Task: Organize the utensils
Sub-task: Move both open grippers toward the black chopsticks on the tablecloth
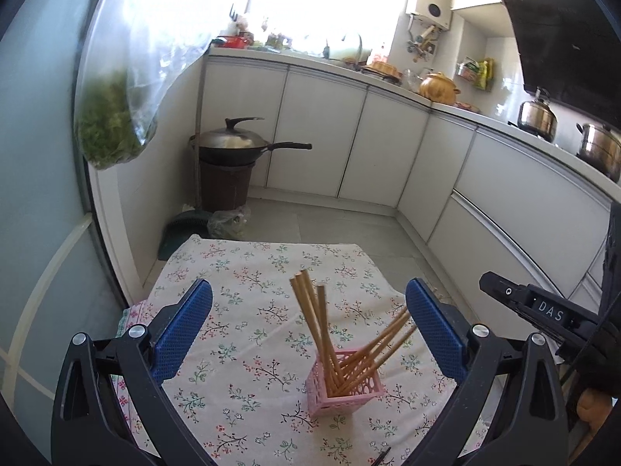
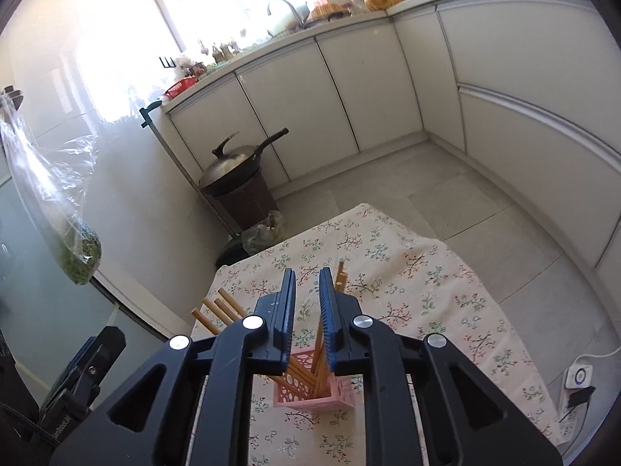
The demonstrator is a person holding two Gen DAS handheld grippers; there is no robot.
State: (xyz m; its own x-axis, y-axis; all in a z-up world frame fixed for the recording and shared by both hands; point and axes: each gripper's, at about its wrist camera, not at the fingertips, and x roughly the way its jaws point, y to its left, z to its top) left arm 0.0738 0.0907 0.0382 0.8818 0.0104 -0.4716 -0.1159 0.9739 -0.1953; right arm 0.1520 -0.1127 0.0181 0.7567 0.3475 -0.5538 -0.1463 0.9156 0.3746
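Right claw point(image 2: 306, 283) hovering over the pink holder point(image 2: 310, 390), jaws parted a sliver, gripping nothing. One chopstick rising through the narrow gap, right against the right pad; whether it touches, cannot tell. Left claw point(image 1: 308, 303) spread wide, empty, framing the holder point(image 1: 343, 384) from behind. Chopsticks point(image 1: 322, 334) standing in the holder, fanned out: a few leaning away toward the far edge, the rest tipped to the right. Holder sitting on the floral cloth point(image 1: 248, 272) over the worktop, near its front. Beyond, on the floor, wok point(image 1: 233, 143) with lid perched on a dark bin by the white cabinets point(image 1: 322, 136). Bag of greens point(image 1: 112, 124) hanging at left.
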